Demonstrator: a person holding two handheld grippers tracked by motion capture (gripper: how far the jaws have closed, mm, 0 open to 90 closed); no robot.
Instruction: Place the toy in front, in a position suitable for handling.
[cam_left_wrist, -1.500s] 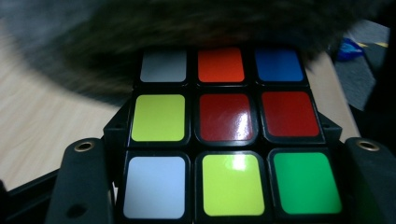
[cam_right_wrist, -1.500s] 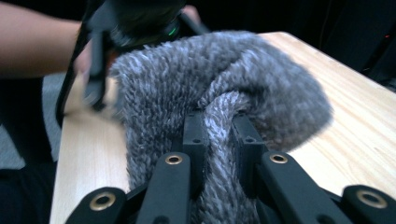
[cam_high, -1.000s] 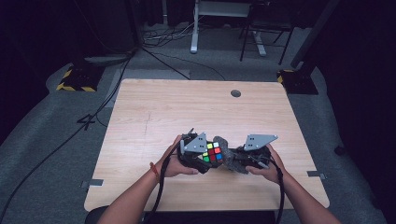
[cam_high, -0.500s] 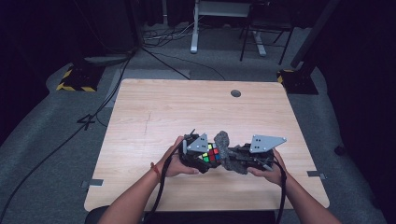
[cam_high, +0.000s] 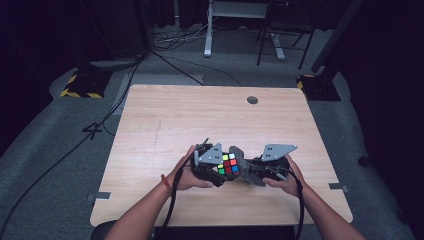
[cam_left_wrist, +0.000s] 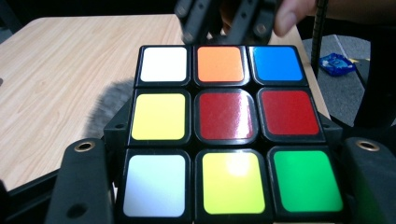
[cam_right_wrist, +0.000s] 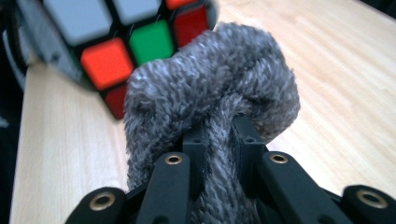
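Note:
A scrambled puzzle cube (cam_high: 228, 164) is held just above the near middle of the wooden table (cam_high: 200, 115). My left gripper (cam_high: 222, 170) is shut on it, one black jaw on each side of the cube (cam_left_wrist: 229, 130), whose face toward the camera shows white, orange, blue, yellow, red and green tiles. My right gripper (cam_high: 248, 172) is shut on a grey fuzzy cloth (cam_right_wrist: 215, 88), bunched between its jaws. The cloth (cam_high: 238, 153) presses against the cube's right side, and the cube (cam_right_wrist: 126, 37) lies close behind it in the right gripper view. A hand holds each gripper.
A round dark grommet (cam_high: 252, 100) sits in the table near its far edge. Cables, a stand's legs and yellow-black striped blocks lie on the grey floor beyond the table. A blue packet (cam_left_wrist: 335, 63) lies on the floor to the right.
The cloth in my right gripper has slid from the cube's right side up over its far right edge. Both hands have stayed nearly in place.

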